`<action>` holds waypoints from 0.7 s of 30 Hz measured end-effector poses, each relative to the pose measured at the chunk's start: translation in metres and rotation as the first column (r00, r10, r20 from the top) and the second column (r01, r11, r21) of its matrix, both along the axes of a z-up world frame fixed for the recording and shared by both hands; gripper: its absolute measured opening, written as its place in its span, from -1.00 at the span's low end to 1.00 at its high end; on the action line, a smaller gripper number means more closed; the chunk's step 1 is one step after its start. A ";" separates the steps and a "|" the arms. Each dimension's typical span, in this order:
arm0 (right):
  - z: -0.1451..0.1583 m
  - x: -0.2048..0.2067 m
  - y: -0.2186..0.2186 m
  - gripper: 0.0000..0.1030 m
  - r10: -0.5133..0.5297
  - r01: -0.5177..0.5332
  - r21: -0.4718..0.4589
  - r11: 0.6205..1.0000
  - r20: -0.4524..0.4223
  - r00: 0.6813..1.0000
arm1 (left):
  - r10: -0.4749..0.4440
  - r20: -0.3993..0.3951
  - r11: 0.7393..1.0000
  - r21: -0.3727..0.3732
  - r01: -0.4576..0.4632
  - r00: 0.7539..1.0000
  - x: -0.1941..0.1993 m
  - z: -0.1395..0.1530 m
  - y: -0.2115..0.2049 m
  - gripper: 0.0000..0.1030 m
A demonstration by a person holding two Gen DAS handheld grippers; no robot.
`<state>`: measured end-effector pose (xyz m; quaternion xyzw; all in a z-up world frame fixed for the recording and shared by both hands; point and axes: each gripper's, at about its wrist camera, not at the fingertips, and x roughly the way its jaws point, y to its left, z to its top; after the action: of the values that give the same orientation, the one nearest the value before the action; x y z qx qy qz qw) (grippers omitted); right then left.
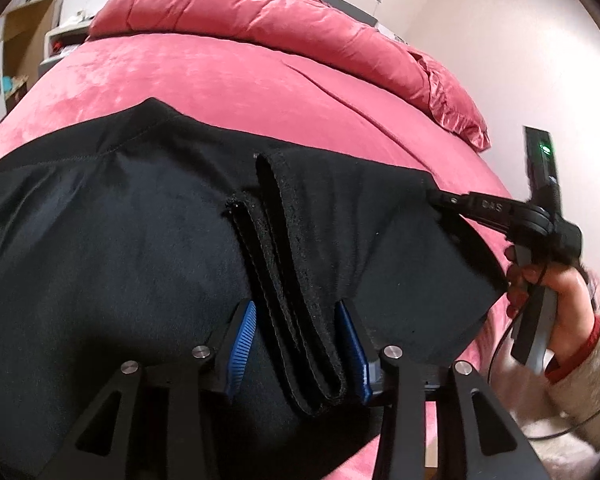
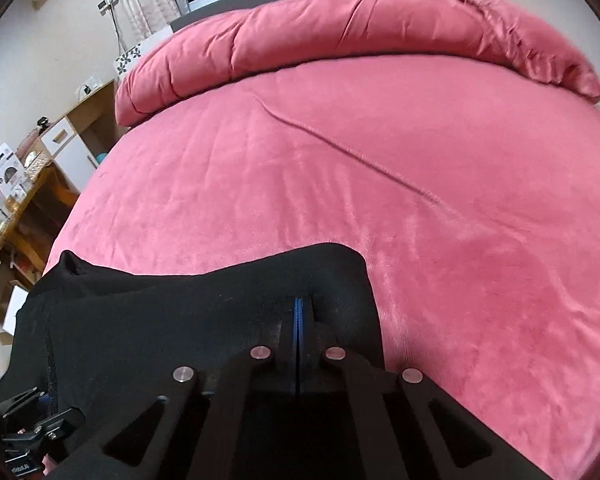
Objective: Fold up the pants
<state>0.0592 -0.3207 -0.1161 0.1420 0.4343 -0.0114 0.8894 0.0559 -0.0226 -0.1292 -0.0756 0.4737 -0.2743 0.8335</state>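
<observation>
I have the black pants (image 1: pixel 120 240) spread over the pink bedsheet (image 1: pixel 220 80), and they fill most of the near half of my left wrist view. The fabric is matte, dark and a little fuzzy, with a stitched seam running across the far edge ahead of my left gripper (image 1: pixel 300 344). Straight between its blue pads (image 1: pixel 242 344) lies a thick folded band of the pants, several layers stacked edge-on, running away from me. The left jaws stand apart, and I can see a gap between each pad and the band, so that gripper is released, with the cloth between its fingers but not pinched.

Off to the right of the left gripper, my right gripper (image 1: pixel 436 196) comes in from the side, held by a hand (image 1: pixel 556 304) in a pale fuzzy sleeve (image 1: pixel 596 380). Its tip meets the right corner of the pants, which is drawn out to a point there.

In the right wrist view the right gripper's fingers (image 2: pixel 292 320) are clenched tight together, only a thin blue line showing between them. Black cloth surrounds the tips and humps up just ahead of them, so I read it as grasping the pants at that edge. Beyond the tips stretches open pink bedsheet, with a rolled pink duvet (image 2: pixel 340 24) along the far side.
</observation>
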 end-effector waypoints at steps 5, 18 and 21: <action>0.024 -0.036 0.039 -0.44 0.084 -0.093 0.078 0.993 0.106 0.991 | 0.046 0.007 0.998 -0.037 -0.045 0.999 -0.008 0.011 0.018 -0.13; -0.003 -0.063 0.161 -0.43 0.518 -0.510 -0.121 0.851 0.041 0.854 | 0.423 -0.011 0.900 -0.109 -0.422 0.906 -0.010 0.033 0.122 0.10; -0.004 -0.061 0.156 -0.42 0.507 -0.502 -0.081 0.861 0.048 0.861 | 0.510 -0.050 0.849 -0.130 -0.512 0.858 -0.013 0.032 0.148 0.19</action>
<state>-0.0020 -0.1650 -0.1205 -0.0057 0.4253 0.2124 0.8797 0.0433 0.1258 -0.0973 -0.2583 0.4219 -0.0744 0.8659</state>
